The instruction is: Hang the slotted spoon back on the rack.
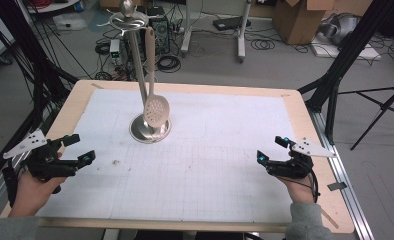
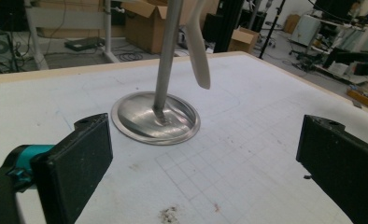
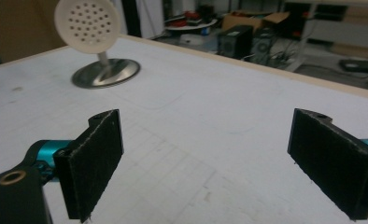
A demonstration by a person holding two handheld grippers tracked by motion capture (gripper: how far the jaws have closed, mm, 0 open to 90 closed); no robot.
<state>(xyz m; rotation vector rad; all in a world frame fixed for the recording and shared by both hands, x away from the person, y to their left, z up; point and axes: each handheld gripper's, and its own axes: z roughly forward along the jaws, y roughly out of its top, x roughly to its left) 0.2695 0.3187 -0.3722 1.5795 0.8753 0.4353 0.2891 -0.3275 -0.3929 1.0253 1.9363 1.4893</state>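
A metal utensil stand (image 1: 141,65) rises from a round steel base (image 1: 150,128) on the white gridded mat (image 1: 205,165). A cream slotted spoon (image 1: 155,107) hangs from the stand's top hooks, its perforated bowl just above the base. The base (image 2: 155,117) and the spoon handle (image 2: 198,51) appear ahead of the left jaws; the spoon bowl (image 3: 87,22) and the base (image 3: 106,73) are far left of the right jaws. My left gripper (image 1: 80,149) is open at the mat's left edge. Over at the right edge, my right gripper (image 1: 271,149) is open too. Neither holds anything.
The wooden table (image 1: 305,125) carries the mat. Small brown stains (image 2: 169,213) mark the mat near the left gripper. Cardboard boxes (image 1: 300,17), cables and black tripod legs (image 1: 380,107) stand on the floor beyond and to the right.
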